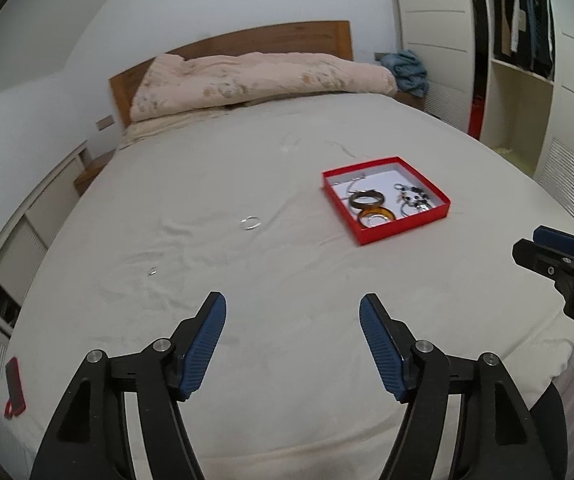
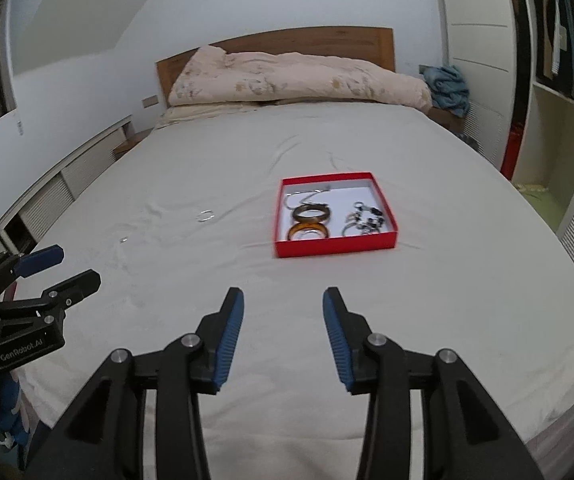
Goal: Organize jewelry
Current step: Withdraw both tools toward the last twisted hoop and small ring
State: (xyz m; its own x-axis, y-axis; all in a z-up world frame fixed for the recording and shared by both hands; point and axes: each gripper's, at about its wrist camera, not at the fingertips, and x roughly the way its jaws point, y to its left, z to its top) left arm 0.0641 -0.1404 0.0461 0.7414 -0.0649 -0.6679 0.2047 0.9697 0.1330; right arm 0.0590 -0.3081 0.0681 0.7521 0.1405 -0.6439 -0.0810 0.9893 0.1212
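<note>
A shallow red box (image 1: 403, 227) (image 2: 333, 247) with a white floor lies on the bed. Inside it are a dark bangle (image 1: 366, 200) (image 2: 311, 213), an amber bangle (image 1: 375, 216) (image 2: 307, 232), a thin chain and a beaded piece (image 1: 413, 198) (image 2: 367, 218). Loose on the sheet, left of the box, lie a silver hoop (image 1: 250, 223) (image 2: 205, 216) and a small silver ring (image 1: 152, 271) (image 2: 123, 239). My left gripper (image 1: 293, 308) (image 2: 61, 266) is open over the near sheet, nothing between its blue pads. My right gripper (image 2: 283, 300) (image 1: 527, 244) is open too, empty, short of the box.
The bed (image 1: 287, 280) fills the view, with a folded pink duvet (image 1: 263, 80) at the wooden headboard. A red phone-like object (image 1: 14, 388) lies at the left edge. A wardrobe with hanging clothes (image 1: 523, 16) stands at the right, low cabinets along the left wall.
</note>
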